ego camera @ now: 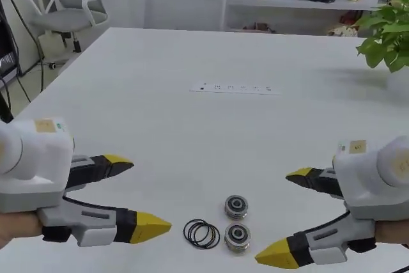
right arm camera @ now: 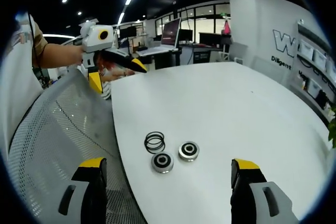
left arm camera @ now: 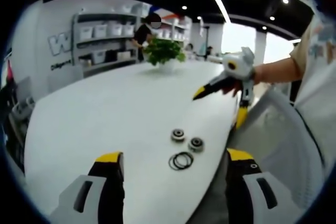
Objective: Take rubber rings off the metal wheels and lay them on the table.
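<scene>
Flanking two metal wheels at the near edge of the counter [ego camera: 192, 126], both grippers wide open and empty

Left gripper [ego camera: 150, 195]: held low at the left, white body, black fingers [ego camera: 148, 227] with yellow tips spread well apart and aimed right towards the wheels, gripping nothing. Right gripper [ego camera: 273, 217]: mirrored at the right, fingers equally spread and aimed left, gripping nothing. Far metal wheel [ego camera: 236, 206] and near metal wheel [ego camera: 237, 235]: lying flat, close together, between the two grippers. Rubber rings [ego camera: 201, 233]: a small overlapping pile of thin black loops, flat on the counter just left of the near wheel. Writing: a large "W" on the wall in both gripper views, with smaller text under it too blurred to read; yellow labels on the gripper bodies and marks on the strip [ego camera: 234, 88] at mid-counter are illegible
</scene>
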Available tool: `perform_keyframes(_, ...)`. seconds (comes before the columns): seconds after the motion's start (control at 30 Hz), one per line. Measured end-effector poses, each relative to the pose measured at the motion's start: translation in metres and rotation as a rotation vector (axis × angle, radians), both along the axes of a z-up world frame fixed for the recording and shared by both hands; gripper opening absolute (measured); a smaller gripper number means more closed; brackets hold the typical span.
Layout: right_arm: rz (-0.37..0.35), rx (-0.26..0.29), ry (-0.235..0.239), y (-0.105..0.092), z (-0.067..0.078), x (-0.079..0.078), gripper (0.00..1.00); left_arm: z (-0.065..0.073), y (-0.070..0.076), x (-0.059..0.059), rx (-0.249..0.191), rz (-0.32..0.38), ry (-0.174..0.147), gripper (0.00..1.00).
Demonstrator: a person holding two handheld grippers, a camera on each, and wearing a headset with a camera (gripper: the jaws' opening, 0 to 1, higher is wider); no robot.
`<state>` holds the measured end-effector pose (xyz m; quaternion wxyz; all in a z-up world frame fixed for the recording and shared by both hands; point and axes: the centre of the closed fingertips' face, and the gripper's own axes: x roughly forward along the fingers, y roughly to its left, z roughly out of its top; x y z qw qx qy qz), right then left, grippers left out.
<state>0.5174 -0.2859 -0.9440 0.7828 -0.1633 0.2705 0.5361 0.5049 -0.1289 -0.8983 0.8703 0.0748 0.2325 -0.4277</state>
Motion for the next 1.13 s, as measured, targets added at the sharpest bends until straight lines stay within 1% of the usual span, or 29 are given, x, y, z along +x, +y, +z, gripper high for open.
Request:
perform_keyframes(0.13, -0.035, 0.015, -0.005, -0.011, 0.006, -0.001, 0.99, -0.001, 0.000, -0.002, 0.011, -0.007, -0.004, 0.81)
perform_keyframes(0.37, -0.081, 0.019, -0.020, -0.029, 0.011, -0.004, 0.99, 0.001, 0.000, -0.004, -0.012, 0.008, 0.004, 0.83)
perform_keyframes(0.4, -0.089, 0.023, -0.019, -0.032, 0.012, -0.004, 0.99, 0.004, 0.000, -0.004, -0.020, 0.011, 0.004, 0.84)
perform_keyframes(0.5, -0.112, 0.034, -0.020, -0.037, 0.015, -0.004, 0.99, 0.007, 0.000, -0.004, -0.025, 0.015, -0.004, 0.84)
perform_keyframes(0.63, -0.129, 0.038, -0.029, -0.042, 0.018, -0.005, 0.99, 0.010, 0.000, -0.005, -0.028, 0.020, -0.008, 0.84)
perform_keyframes(0.83, -0.142, 0.035, -0.042, -0.048, 0.021, -0.006, 0.99, 0.011, 0.002, -0.008, -0.021, 0.021, -0.016, 0.86)
perform_keyframes(0.9, -0.145, 0.037, -0.046, -0.047, 0.024, -0.008, 0.99, 0.013, 0.003, -0.008, -0.034, 0.027, -0.015, 0.86)
perform_keyframes(0.97, -0.151, 0.040, -0.051, -0.047, 0.026, -0.009, 0.99, 0.014, 0.004, -0.008, -0.035, 0.029, -0.016, 0.86)
perform_keyframes(1.03, -0.156, 0.038, -0.054, -0.048, 0.026, -0.009, 0.99, 0.014, 0.005, -0.009, -0.028, 0.028, -0.020, 0.86)
perform_keyframes(1.13, -0.161, 0.036, -0.055, -0.051, 0.025, -0.008, 0.99, 0.016, 0.006, -0.009, -0.031, 0.032, -0.022, 0.87)
